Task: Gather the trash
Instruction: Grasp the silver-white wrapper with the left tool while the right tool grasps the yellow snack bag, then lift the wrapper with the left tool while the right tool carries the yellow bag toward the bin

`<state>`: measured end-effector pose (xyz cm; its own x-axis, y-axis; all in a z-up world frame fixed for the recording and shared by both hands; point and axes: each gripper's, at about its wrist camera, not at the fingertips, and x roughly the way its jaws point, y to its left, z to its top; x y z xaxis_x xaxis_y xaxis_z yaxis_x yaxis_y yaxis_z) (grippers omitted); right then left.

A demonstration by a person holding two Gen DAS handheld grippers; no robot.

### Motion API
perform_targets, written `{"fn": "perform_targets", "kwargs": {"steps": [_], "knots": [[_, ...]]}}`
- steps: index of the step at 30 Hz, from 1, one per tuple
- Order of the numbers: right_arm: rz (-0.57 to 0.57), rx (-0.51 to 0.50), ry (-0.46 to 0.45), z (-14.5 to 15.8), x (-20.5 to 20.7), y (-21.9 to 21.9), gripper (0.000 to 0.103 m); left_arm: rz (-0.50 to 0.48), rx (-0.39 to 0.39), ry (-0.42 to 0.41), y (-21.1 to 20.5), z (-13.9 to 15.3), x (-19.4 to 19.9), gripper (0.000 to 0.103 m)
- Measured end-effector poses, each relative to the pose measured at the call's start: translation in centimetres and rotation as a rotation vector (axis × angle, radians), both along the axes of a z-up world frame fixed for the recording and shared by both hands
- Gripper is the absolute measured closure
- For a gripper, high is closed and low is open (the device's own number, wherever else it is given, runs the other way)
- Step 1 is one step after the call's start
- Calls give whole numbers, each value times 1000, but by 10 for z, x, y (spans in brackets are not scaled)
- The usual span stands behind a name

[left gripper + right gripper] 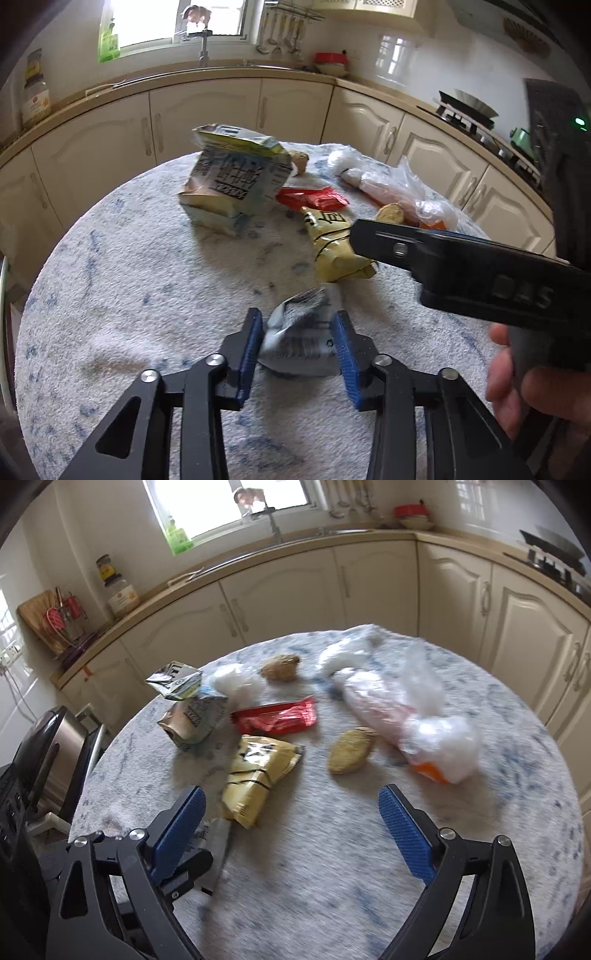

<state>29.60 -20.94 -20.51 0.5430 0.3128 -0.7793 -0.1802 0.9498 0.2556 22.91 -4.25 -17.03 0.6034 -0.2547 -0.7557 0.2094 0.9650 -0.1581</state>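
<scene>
On the round table's blue-flecked white cloth lies a crumpled silver wrapper. My left gripper is shut on it, both blue pads pressing its sides. Beyond it lie a yellow wrapper, a red wrapper, a crushed carton and a clear plastic bag. My right gripper hangs open just above the cloth, holding nothing. The near end of the yellow wrapper lies by its left finger. One of its fingers crosses the left wrist view from the right.
Two brown lumps and a white plastic wad also lie on the cloth. A steel container with a black lid stands on the floor at left. Cream cabinets ring the table behind. A hand holds the right gripper.
</scene>
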Motion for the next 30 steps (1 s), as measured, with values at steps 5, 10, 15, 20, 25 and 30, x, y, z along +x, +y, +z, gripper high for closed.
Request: {"fn": "perform_targets", "kwargs": {"steps": [5,10,15,20,25,30], "knots": [[44,-27,32,-12,16,29,40,42,-19,-5,15,-3,-3,77],[53,-125,1,-20,16,45,59,49,-43,-5,23,-2,-11,81],[39,-91,8,-16,-1,27,65,46,-43,-1,20,2,-19,82],[0,-78,8,-15,-21,4,65,3,-10,0,5,8,-19,57],[-35,-72,4,-14,-34,-16,65,-34,15,-13,-12,4,-6,52],[-54,-49,-5,-10,-43,-32,65,-66,12,3,-21,0,-5,74]]}}
